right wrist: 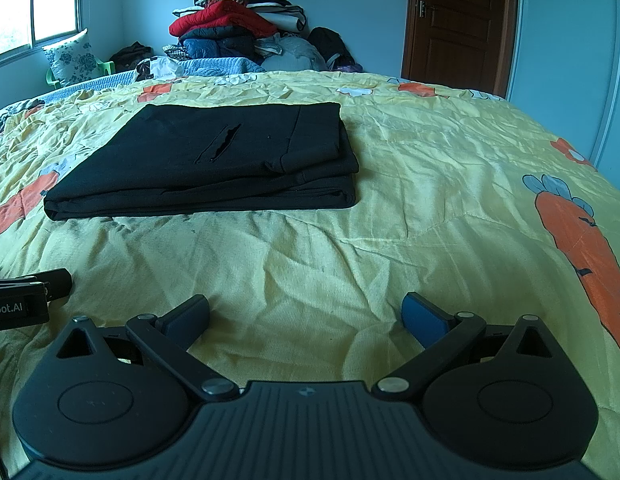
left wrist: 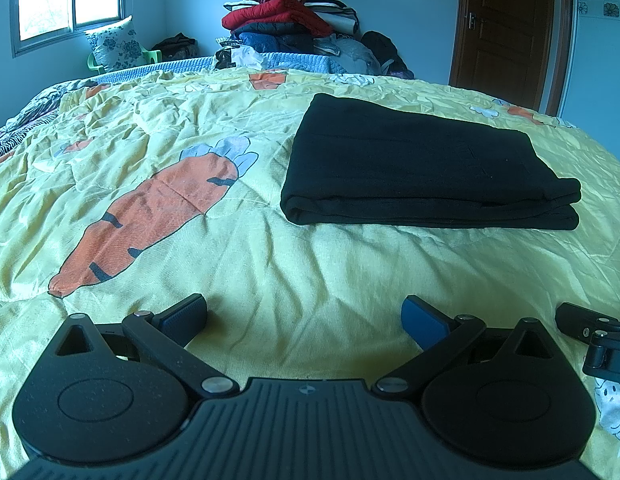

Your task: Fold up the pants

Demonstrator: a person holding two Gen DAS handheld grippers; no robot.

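A: Item 1, left gripper?
B: Jaws spread wide, nothing between them. Blue pads face inward. Sits low over the bedspread, near edge of the bed.

A: Item 2, right gripper?
B: Same: released, jaws wide apart, empty. Low over the bedspread at the near edge, just beside the left unit; each one's finger shows at the side of the other's view.

A: Item 3, pants?
B: Black, folded into a flat rectangular stack, several layers visible at the near side. Lies on the bedspread toward the middle of the bed, ahead of both grippers, apart from both. Right of centre in the left wrist view, left of centre in the right wrist view. Slit pocket opening on the top layer, seen in right wrist view.

A: Item 4, bedding?
B: Yellow bedspread, wrinkled, orange carrot print w/ white rabbits.

A: Item 5, bkgd?
B: Clothes pile past the far edge, red jacket on it. Floral cushion on a green chair at far left, under the window. Brown door at far right.
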